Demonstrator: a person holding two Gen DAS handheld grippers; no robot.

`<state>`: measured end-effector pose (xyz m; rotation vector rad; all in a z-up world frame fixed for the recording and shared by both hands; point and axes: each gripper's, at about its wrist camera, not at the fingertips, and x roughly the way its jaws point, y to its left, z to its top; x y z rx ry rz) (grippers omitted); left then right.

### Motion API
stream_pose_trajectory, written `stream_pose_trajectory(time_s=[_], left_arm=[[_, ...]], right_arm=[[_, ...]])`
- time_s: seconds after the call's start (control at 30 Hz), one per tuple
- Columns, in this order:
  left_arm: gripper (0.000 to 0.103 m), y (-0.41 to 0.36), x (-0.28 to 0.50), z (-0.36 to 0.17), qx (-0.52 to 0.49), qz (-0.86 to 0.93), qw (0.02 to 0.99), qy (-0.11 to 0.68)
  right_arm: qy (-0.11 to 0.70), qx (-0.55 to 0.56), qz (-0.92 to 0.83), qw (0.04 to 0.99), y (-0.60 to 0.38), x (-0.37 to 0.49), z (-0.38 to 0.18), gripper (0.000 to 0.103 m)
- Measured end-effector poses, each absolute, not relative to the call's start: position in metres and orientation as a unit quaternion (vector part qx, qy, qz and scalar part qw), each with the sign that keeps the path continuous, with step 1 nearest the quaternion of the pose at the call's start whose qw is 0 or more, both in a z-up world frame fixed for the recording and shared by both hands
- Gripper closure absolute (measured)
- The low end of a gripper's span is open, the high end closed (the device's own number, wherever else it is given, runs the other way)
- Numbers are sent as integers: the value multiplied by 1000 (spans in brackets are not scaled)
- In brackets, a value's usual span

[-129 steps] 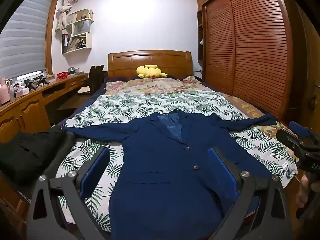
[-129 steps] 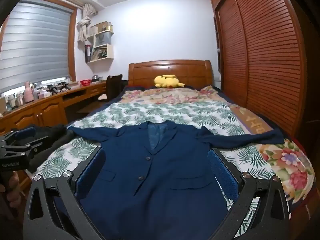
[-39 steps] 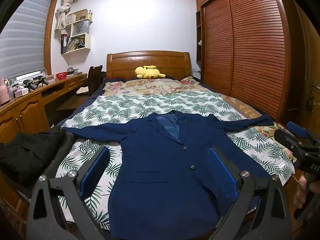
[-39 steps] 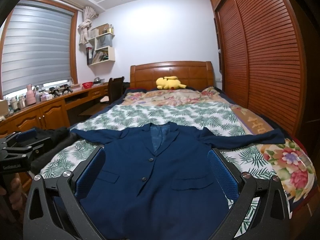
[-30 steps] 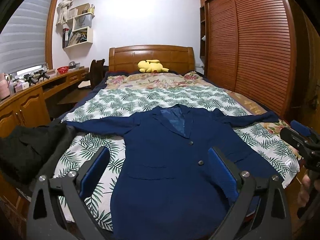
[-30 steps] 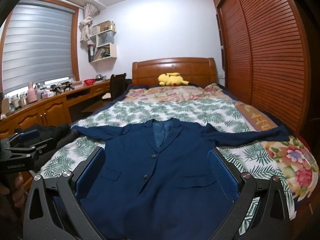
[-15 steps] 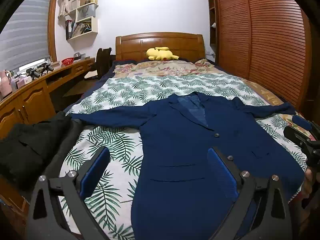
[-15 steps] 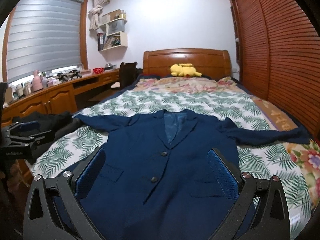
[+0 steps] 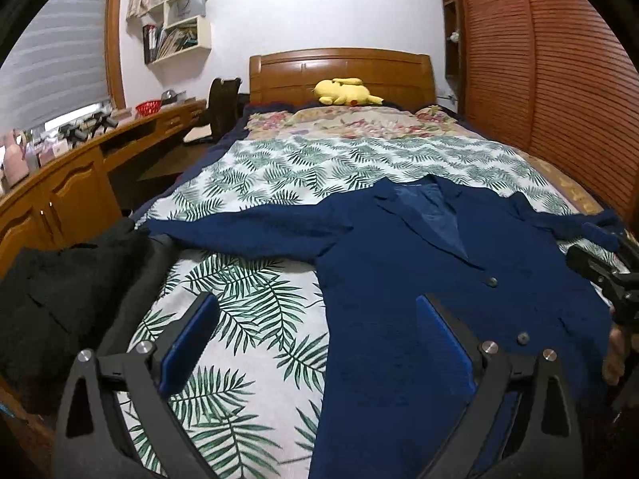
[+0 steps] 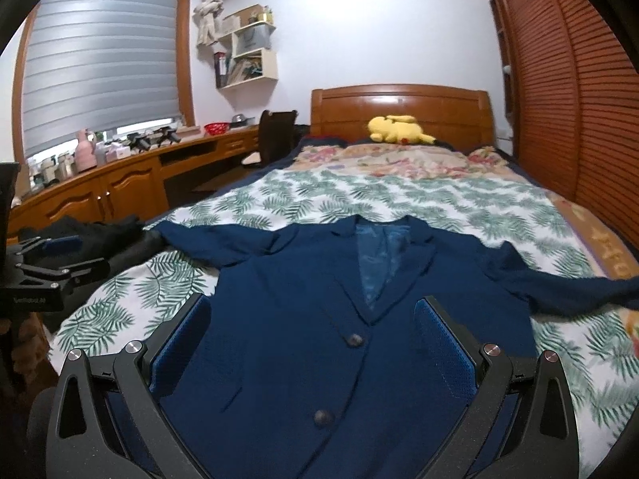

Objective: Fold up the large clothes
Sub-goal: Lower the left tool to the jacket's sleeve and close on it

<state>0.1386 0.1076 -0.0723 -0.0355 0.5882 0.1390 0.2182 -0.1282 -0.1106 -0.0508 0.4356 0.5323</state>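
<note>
The bed (image 9: 319, 167) fills the room ahead of me, its leaf-print cover running toward the wooden headboard (image 9: 339, 72) at twelve o'clock. On it, at the near end, lies the navy jacket (image 10: 339, 319), face up and flat. Its long axis runs from six to twelve o'clock: hem toward me, collar toward the headboard. The sleeves stretch out crosswise, one toward nine o'clock, the other toward three o'clock, where its cuff reaches the bed's edge. The front is closed, the lapels open in a V over a lighter blue lining, and two dark buttons sit down the middle; the cloth looks smooth, with a flap pocket low on one side.

A black garment (image 9: 60, 291) is heaped at nine o'clock on the bed's left edge. A wooden counter (image 10: 120, 175) runs along the window wall. A yellow plush toy (image 10: 395, 127) rests by the headboard.

My left gripper (image 9: 315, 319) hovers with its jaws spread wide over the jacket's side edge and the bare cover. My right gripper (image 10: 311, 319) hovers with jaws spread over the jacket's chest, holding nothing.
</note>
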Motion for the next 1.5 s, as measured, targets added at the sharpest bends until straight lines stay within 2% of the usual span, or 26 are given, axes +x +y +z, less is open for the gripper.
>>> stream_pose_trajectory(time_s=[0.27, 0.7, 0.97, 1.33, 1.5], left_arm=[[4, 128, 171, -81, -41, 83, 947, 308], [5, 188, 258, -105, -59, 109, 935, 333], [13, 236, 317, -133, -79, 125, 922, 357], [37, 297, 359, -173, -123, 185, 892, 394], [37, 308, 360, -186, -143, 202, 878, 409]], right_arm=[[233, -41, 299, 924, -96, 268, -125, 0], [309, -84, 323, 890, -64, 321, -191, 0], [333, -77, 327, 881, -68, 332, -205, 0], [342, -77, 328, 877, -65, 332, -210, 0], [343, -75, 328, 877, -65, 333, -210, 0]])
